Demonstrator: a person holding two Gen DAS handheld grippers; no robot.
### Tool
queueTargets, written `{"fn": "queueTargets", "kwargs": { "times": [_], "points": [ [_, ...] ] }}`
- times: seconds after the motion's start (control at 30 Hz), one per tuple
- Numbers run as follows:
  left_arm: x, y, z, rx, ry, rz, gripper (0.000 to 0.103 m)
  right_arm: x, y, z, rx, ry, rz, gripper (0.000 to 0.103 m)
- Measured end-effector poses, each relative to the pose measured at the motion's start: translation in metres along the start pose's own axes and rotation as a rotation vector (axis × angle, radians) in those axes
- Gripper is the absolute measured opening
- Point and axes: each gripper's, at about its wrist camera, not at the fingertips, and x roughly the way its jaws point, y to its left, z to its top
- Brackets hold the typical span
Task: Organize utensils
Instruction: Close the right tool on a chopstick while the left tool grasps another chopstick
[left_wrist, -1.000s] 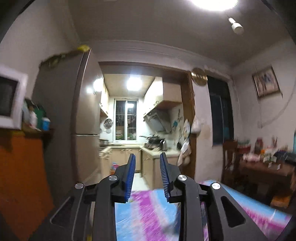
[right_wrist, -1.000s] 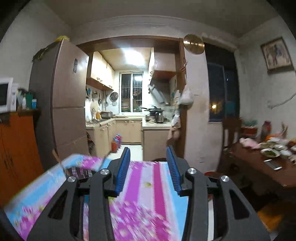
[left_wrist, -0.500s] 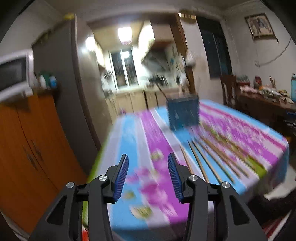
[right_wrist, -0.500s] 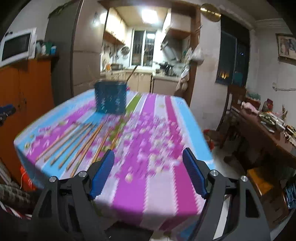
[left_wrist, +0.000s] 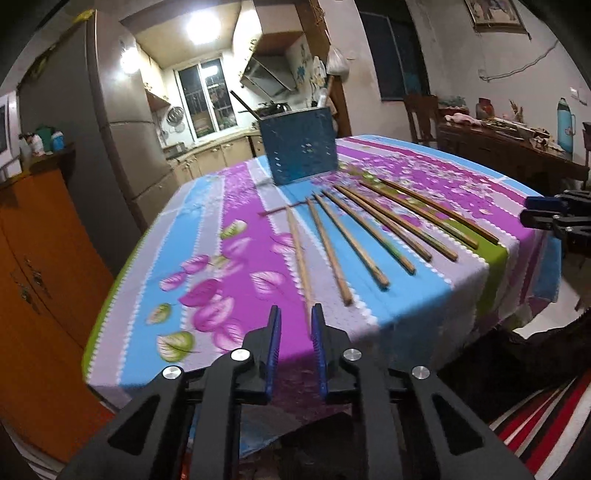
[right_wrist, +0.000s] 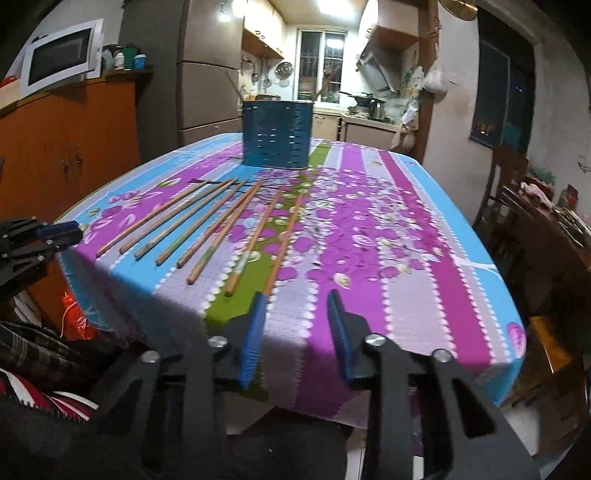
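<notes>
Several wooden chopsticks lie fanned out on the flowered tablecloth. Behind them stands a blue perforated holder with a dark handle sticking out. My left gripper hovers at the table's near edge, its jaws closing with a narrow gap. The leftmost chopstick's near end lies just ahead, untouched. My right gripper hangs at the same edge, jaws closing, nothing between them. The rightmost chopstick ends by its left fingertip. Each gripper shows in the other's view: the left gripper, the right gripper.
An orange cabinet and a tall fridge stand to the left of the table. A microwave sits on the cabinet. A cluttered wooden side table and a chair are on the right.
Both grippers dropped and tipped down from facing the kitchen to facing the table. The chopsticks and holder came into view. Both pairs of jaws widened, then narrowed.
</notes>
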Motion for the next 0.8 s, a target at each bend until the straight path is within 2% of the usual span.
{"fn": "queueTargets", "kwargs": {
  "times": [0.17,0.67,0.73,0.8],
  "points": [
    [0.008,-0.004,-0.005,-0.017,0.010,-0.024,0.013,0.013,0.013,-0.002,-0.011,0.002,0.012,0.020],
    [0.030,-0.007,-0.010,0.004,0.009,0.006,0.013,0.032,0.017,0.002,0.010,0.025,0.027,0.020],
    [0.030,-0.006,-0.010,0.003,0.005,0.005,0.013,0.037,0.018,0.001,0.010,0.038,0.031,0.014],
    [0.030,-0.006,-0.011,0.000,0.000,0.004,0.013,0.041,0.017,0.000,0.017,0.051,0.024,0.013]
  ]
}}
